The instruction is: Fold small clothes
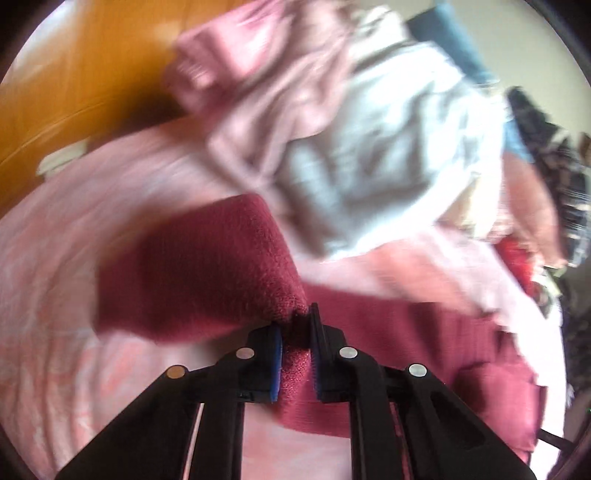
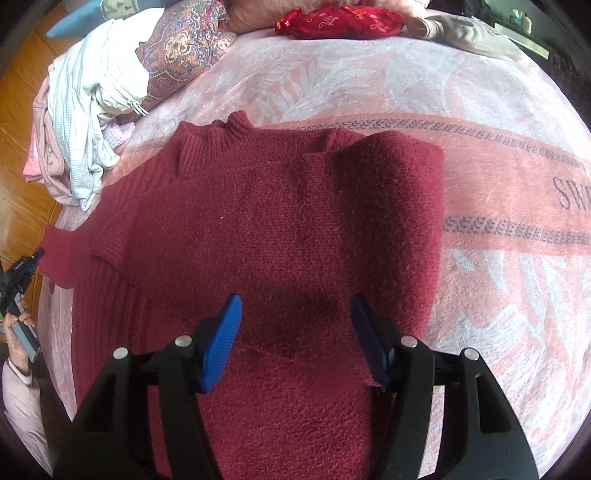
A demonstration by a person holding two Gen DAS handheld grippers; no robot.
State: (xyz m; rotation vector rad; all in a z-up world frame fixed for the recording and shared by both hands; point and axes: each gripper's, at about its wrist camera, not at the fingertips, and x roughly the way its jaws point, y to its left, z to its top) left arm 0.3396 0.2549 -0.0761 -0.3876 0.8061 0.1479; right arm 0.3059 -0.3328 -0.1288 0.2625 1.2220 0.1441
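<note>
In the left wrist view, which is blurred, the left gripper (image 1: 297,332) at lower centre has its blue-padded jaws pressed together on a fold of the dark red knitted sweater (image 1: 207,273); the pinched knit bulges up and to the left of the pads, and more of the same garment lies toward the lower right. Beneath it spreads the pink patterned blanket (image 1: 55,295), and above it, across the upper middle of the frame, sits a heap of pale blue and pink clothes (image 1: 351,140). An orange wooden floor (image 1: 74,74) fills the upper left. In the right wrist view the right gripper (image 2: 295,332) stands at lower centre with its blue pads (image 2: 221,343) well apart and nothing between them; it hangs over the sweater, casting a shadow on the knit. The sweater lies flat on the blanket in the middle of the frame, ribbed collar toward the top, one sleeve folded across the body and its cuff near the left edge. A pile of white and pink clothes (image 2: 88,110) sits at upper left beside a paisley cushion (image 2: 181,48), and a red embroidered pouch (image 2: 340,20) lies at top centre. At the far left edge a hand (image 2: 16,328) holds a dark tool.
</note>
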